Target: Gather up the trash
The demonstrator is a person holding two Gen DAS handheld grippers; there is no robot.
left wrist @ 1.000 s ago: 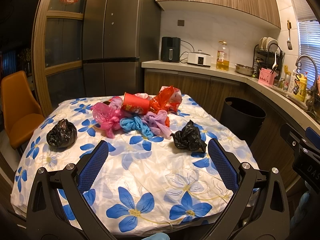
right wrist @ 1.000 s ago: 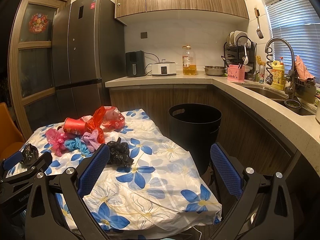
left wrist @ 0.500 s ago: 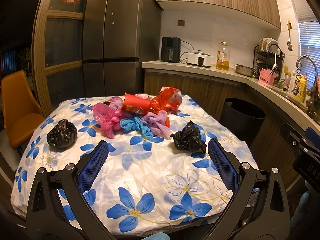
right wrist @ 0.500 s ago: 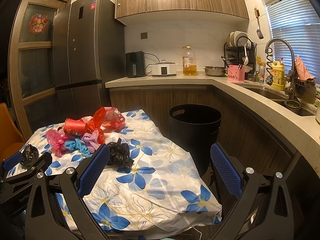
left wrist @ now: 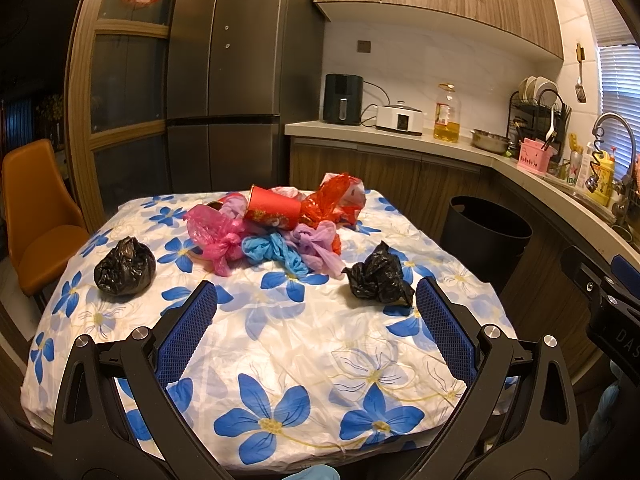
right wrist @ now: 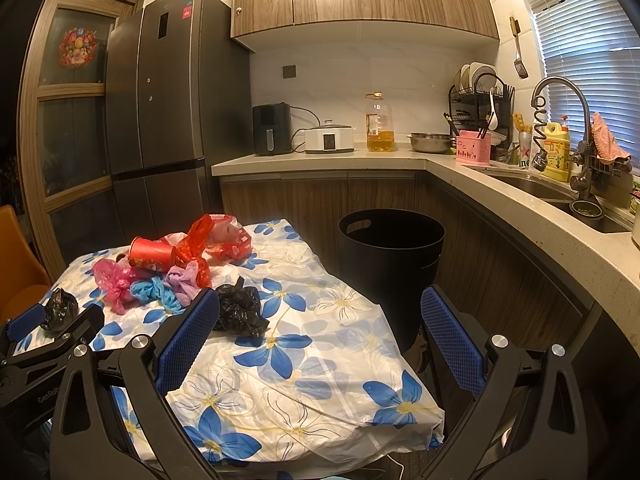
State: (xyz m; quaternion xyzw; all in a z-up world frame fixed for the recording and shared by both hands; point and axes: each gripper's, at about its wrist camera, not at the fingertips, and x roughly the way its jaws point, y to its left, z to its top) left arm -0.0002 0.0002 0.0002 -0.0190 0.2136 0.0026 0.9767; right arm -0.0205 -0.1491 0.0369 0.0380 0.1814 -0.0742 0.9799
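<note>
Both my grippers are spread wide with nothing in them: left gripper (left wrist: 316, 320) hangs over the near edge of the floral tablecloth (left wrist: 280, 344), right gripper (right wrist: 320, 332) off the table's right side. The nearest trash, a crumpled black bag (left wrist: 378, 274), sits ahead and slightly right of the left tool, just beyond its right finger, and ahead-left of the right one. The black bin (right wrist: 390, 248) stands on the floor past the table's right edge, so the right arm looks better placed, I think.

Nothing has shifted — both views match the earlier ones.
</note>
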